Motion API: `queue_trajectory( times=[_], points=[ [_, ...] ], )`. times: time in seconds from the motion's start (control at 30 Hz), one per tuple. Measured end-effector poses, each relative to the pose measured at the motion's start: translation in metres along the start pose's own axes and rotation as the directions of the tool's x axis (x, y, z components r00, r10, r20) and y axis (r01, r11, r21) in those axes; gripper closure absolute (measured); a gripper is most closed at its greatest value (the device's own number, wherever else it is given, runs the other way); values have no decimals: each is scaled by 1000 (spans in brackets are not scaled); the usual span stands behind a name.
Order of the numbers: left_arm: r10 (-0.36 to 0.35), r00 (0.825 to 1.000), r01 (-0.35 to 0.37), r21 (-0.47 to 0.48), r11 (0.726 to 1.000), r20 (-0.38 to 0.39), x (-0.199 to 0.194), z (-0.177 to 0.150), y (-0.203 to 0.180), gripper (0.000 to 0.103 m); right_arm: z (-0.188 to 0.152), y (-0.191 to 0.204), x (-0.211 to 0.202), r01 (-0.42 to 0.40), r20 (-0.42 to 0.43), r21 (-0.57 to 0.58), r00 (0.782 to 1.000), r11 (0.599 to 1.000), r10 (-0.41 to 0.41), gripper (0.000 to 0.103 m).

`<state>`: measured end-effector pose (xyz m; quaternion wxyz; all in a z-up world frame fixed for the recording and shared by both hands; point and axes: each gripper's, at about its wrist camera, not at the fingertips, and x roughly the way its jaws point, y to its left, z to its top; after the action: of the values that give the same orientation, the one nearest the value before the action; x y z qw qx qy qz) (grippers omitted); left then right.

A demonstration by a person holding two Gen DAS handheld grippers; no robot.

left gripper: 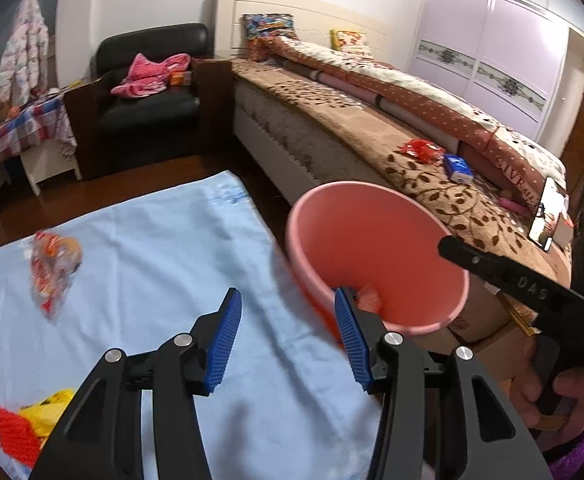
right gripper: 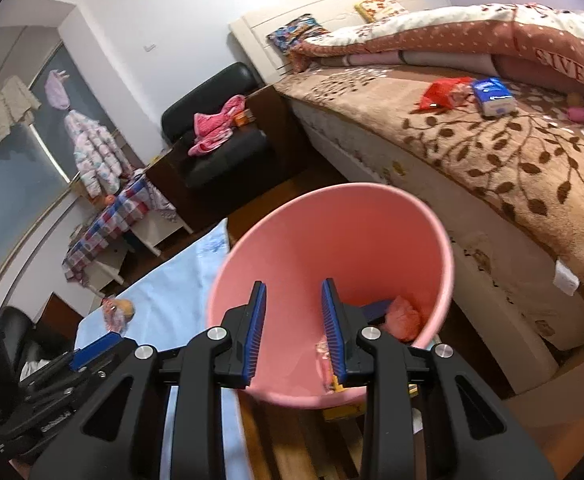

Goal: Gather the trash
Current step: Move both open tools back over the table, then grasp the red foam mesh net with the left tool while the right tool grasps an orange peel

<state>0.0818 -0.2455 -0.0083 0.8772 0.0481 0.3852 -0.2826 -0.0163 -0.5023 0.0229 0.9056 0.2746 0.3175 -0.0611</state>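
Note:
A pink bin (left gripper: 371, 232) (right gripper: 331, 240) stands beside the light blue cloth (left gripper: 152, 248) (right gripper: 180, 288). Inside it lie a pink crumpled piece (right gripper: 403, 317), a small wrapper (right gripper: 323, 364) and a dark blue item (right gripper: 379, 307). My right gripper (right gripper: 293, 330) is open and empty above the bin's mouth; it shows in the left wrist view (left gripper: 511, 276) over the rim. My left gripper (left gripper: 288, 336) is open and empty over the cloth's right edge. A clear snack bag (left gripper: 52, 268) (right gripper: 118, 312) lies on the cloth at left. Yellow and red wrappers (left gripper: 32, 420) lie near the bottom left.
A bed (left gripper: 371, 128) (right gripper: 511, 168) with a brown leaf blanket runs behind the bin; a red wrapper (left gripper: 419, 148) (right gripper: 443, 94) and a blue tissue pack (left gripper: 457, 167) (right gripper: 493, 96) lie on it. A black armchair (left gripper: 148, 80) with pink clothes stands at the back. A phone (left gripper: 547, 212) leans at right.

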Motion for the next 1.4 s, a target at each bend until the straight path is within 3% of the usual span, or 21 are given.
queue_trajectory(
  times=[0.17,0.3,0.53,0.77,0.9,1.13,1.4],
  points=[
    [56,998,-55,-33,998,1,-24,-16,35,54,-8,25,0,-29,-10,-57,1000,998,29,74],
    [143,990,-142,-66,988,4,-49,-32,73,53,-14,46,4,-73,-41,-111,997,991,69,74],
    [289,957,-290,-188,938,-36,-95,-68,150,53,-38,94,18,-182,-136,-209,978,961,155,74],
    [383,920,-391,-242,888,-83,-123,-106,200,52,-64,137,31,-256,-245,-282,951,925,189,74],
    [394,911,-412,-254,875,-120,-128,-126,218,49,-75,155,35,-295,-291,-306,934,905,206,74],
    [375,913,-408,-316,857,-161,-121,-150,245,49,-100,193,44,-402,-401,-344,880,849,254,74],
    [279,948,-317,-398,861,-153,-107,-156,260,49,-127,224,52,-465,-497,-383,832,798,246,74]
  ],
)
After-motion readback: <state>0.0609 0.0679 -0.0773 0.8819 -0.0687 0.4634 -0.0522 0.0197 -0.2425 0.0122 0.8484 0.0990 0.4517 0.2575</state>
